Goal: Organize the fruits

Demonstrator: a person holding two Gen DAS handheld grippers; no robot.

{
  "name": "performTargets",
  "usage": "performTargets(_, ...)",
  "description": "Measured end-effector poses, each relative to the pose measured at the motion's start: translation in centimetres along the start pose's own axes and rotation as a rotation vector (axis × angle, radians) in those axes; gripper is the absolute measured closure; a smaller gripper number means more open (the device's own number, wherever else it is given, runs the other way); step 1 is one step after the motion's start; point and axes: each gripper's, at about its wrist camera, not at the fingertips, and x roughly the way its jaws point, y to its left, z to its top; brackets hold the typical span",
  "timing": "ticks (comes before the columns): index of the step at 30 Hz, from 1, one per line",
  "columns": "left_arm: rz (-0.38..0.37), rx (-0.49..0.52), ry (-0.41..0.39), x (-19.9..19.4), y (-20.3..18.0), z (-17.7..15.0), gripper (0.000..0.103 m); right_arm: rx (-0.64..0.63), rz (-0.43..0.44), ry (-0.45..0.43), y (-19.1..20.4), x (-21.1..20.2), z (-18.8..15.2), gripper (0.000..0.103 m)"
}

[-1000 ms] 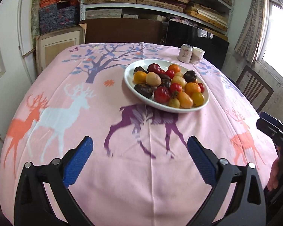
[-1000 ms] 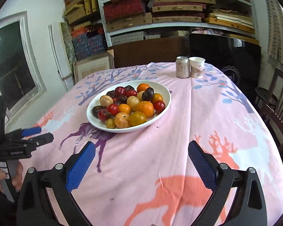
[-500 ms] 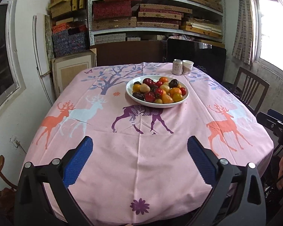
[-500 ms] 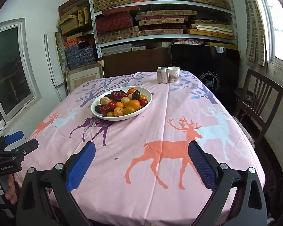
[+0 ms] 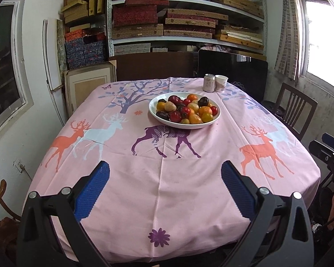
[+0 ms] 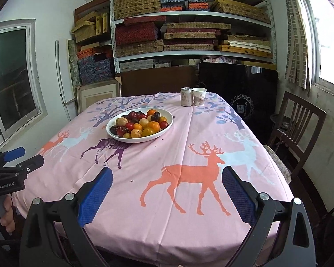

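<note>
The left claw (image 5: 164,174) is wide and holds nothing. The right claw (image 6: 167,182) is wide too, with nothing in it. Both sit low in the frame, over the counter (image 5: 167,189). The fruits (image 5: 186,110) lie in a white bowl (image 5: 152,109) near the middle. A can (image 6: 186,96) and cup (image 6: 199,96) stand behind it.

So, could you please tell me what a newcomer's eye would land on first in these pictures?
First, the white bowl heaped with red, orange, yellow and dark fruits, sitting toward the far middle of the pink deer-print tablecloth. Behind it, at the far edge, a drink can stands beside a paper cup. In the foreground the left claw and right claw both hang open, holding nothing.
</note>
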Motion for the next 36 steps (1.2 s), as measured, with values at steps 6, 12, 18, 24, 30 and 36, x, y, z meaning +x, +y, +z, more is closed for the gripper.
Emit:
performTargets(6,0.004,0.001,0.001,0.21,0.07,-0.06,0.005,-0.009,-0.005,-0.005,0.39,-0.11,0.0,0.004)
performTargets(12,0.003,0.013,-0.013,0.16,-0.05,-0.09,0.005,-0.005,-0.003,0.003,0.46,-0.11,0.02,0.004)
performTargets(18,0.04,0.021,-0.073,-0.32,-0.1,-0.13,0.005,0.002,0.003,0.014,0.23,0.14,-0.03,0.004)
performTargets(24,0.042,0.027,-0.049,0.04,-0.17,-0.1,0.005,0.005,0.009,0.023,-0.01,0.42,-0.17,0.004)
performTargets(30,0.053,0.009,-0.042,0.28,0.31,-0.04,0.005,0.003,0.013,0.029,0.14,0.45,-0.21,0.004)
performTargets(36,0.062,-0.002,-0.039,0.35,0.75,0.03,0.005,0.002,0.013,0.028,0.17,0.46,-0.19,0.004)
